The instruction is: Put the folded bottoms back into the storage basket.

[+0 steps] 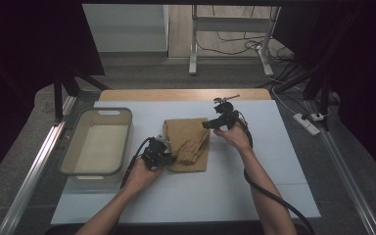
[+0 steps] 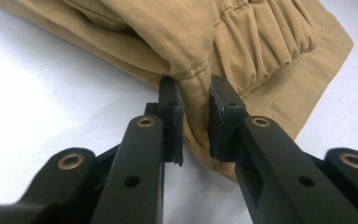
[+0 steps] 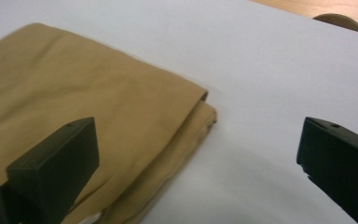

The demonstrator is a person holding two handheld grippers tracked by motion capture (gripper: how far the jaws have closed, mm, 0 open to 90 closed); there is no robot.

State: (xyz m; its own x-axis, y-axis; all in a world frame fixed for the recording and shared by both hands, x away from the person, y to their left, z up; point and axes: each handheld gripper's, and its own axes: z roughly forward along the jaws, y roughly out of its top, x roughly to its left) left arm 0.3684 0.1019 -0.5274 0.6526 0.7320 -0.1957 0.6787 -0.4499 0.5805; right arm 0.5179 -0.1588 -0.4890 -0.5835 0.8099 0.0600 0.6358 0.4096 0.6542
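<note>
Since the folded tan trousers mid-worktop look soft and light, the left gripper fingers seemingly pinch a near hem fold, while the right gripper gapes empty beside the far corner.

Folded tan trousers lie flat at the middle of the white surface, several layers stacked, gathered elastic waistband at the near end, a stitched fold of the near edge pinched between black jaws
</note>
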